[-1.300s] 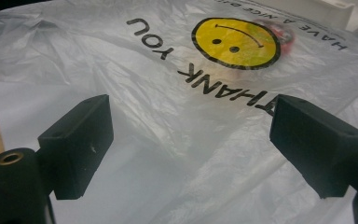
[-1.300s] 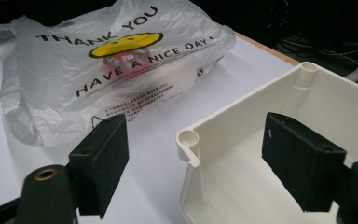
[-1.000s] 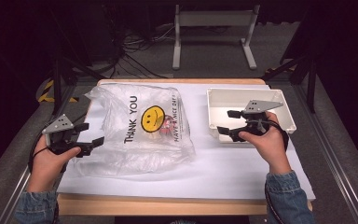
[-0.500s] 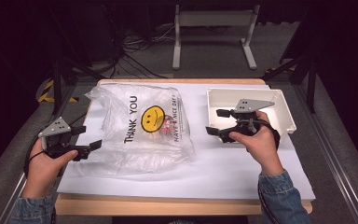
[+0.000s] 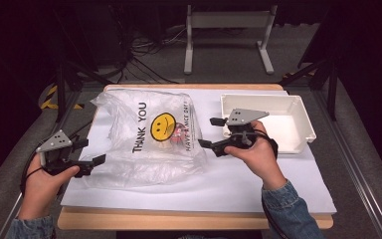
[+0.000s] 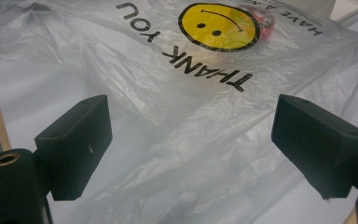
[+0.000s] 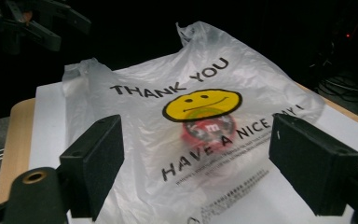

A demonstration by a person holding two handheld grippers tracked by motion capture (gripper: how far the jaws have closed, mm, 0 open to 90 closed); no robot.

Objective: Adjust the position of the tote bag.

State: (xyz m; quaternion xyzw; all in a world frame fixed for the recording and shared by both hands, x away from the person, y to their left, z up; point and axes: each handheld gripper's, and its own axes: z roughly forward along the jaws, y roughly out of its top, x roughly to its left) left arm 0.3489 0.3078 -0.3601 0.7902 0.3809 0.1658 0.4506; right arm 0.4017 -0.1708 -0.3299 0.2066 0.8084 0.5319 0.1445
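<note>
Table (image 5: 278, 194): covered by white paper.
Plastic bag (image 5: 154, 137): laid flat at the paper's left-centre, a red packet (image 7: 208, 131) seen inside.
White bin (image 5: 298, 107): placed right of the bag.
Right gripper (image 5: 210, 133): jaws spread wide, just opened, nothing held, at the bag's right edge.
Left gripper (image 5: 90, 152): jaws wide, nothing held, at the bag's left edge.

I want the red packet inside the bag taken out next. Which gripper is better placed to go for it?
Probably the right gripper: its open jaws face the red packet inside the clear plastic smiley-face bag. The left gripper, also open, sits at the bag's far corner, better placed to hold it.
</note>
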